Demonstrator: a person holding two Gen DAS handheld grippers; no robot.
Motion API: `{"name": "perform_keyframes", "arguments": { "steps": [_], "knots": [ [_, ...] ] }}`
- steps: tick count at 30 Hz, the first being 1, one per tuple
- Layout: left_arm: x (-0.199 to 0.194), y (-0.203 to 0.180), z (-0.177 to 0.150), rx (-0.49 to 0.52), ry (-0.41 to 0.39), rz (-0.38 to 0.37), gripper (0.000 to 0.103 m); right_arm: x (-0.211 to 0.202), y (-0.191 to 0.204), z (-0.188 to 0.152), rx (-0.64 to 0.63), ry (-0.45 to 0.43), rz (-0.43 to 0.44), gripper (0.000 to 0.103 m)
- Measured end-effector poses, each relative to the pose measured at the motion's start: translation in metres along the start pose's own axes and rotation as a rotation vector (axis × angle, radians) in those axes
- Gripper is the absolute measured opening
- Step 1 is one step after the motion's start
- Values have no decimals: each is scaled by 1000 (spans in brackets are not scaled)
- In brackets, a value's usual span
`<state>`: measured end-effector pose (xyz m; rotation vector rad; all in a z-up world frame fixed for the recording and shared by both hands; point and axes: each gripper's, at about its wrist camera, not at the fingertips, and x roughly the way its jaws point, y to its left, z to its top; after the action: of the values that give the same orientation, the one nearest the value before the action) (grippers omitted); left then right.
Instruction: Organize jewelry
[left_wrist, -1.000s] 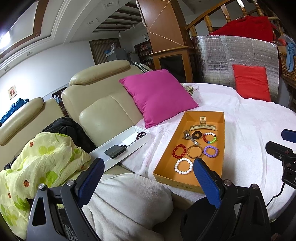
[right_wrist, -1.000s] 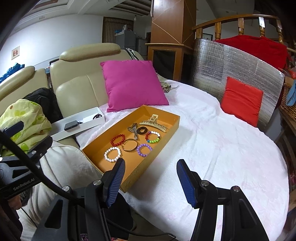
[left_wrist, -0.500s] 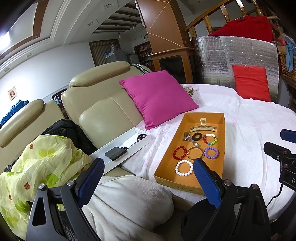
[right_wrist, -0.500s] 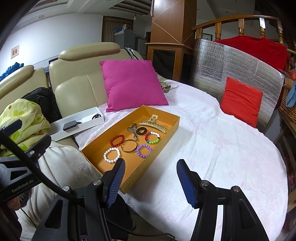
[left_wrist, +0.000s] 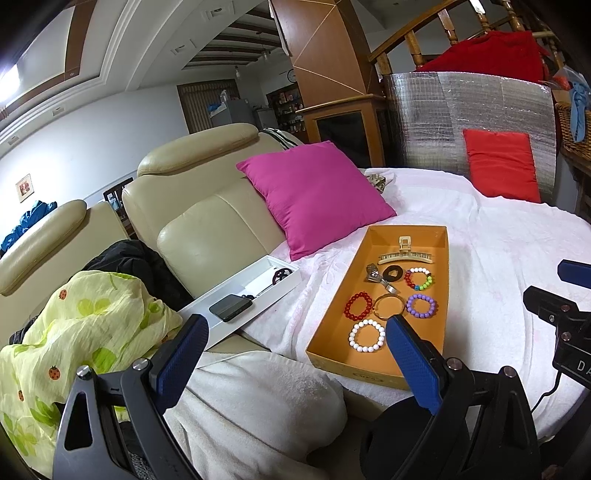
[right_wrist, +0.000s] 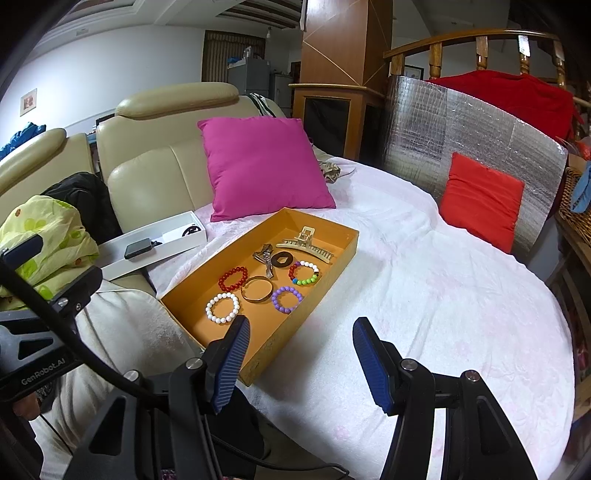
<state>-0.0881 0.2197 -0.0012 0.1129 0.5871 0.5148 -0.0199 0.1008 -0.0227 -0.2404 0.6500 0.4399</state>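
An orange tray (left_wrist: 334, 334) (right_wrist: 325, 275) lies on the white-covered table. It holds a white bead bracelet (left_wrist: 366, 335) (right_wrist: 222, 307), a red one (left_wrist: 357, 305) (right_wrist: 232, 278), a purple one (left_wrist: 421, 305) (right_wrist: 287, 299), a multicolour one (left_wrist: 417, 278) (right_wrist: 303, 273), a gold bangle (left_wrist: 389, 306) (right_wrist: 257, 290), a beige hair claw (left_wrist: 405, 254) (right_wrist: 305, 244), a black ring (left_wrist: 392, 273) and a metal clip (right_wrist: 264, 256). My left gripper (left_wrist: 295, 358) is open and empty, short of the tray's near end. My right gripper (right_wrist: 301, 360) is open and empty, near the tray's near right corner.
A white box (left_wrist: 251, 299) (right_wrist: 155, 243) with a black device sits left of the tray on the beige sofa. A magenta cushion (left_wrist: 314, 195) lies behind the tray, a red cushion (right_wrist: 480, 201) against a foil panel. A yellow-green cloth (left_wrist: 74, 325) lies at left.
Both views have shifted only slightly; the tray sits a touch lower and closer in the frames. Both grippers stay open and empty.
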Motion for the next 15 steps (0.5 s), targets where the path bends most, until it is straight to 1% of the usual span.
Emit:
{"name": "perform_keyframes", "arguments": {
  "steps": [15],
  "knots": [
    [3,2,-2,-2,13,9,97,3,-1,-1,6,5,3,62]
  ]
}}
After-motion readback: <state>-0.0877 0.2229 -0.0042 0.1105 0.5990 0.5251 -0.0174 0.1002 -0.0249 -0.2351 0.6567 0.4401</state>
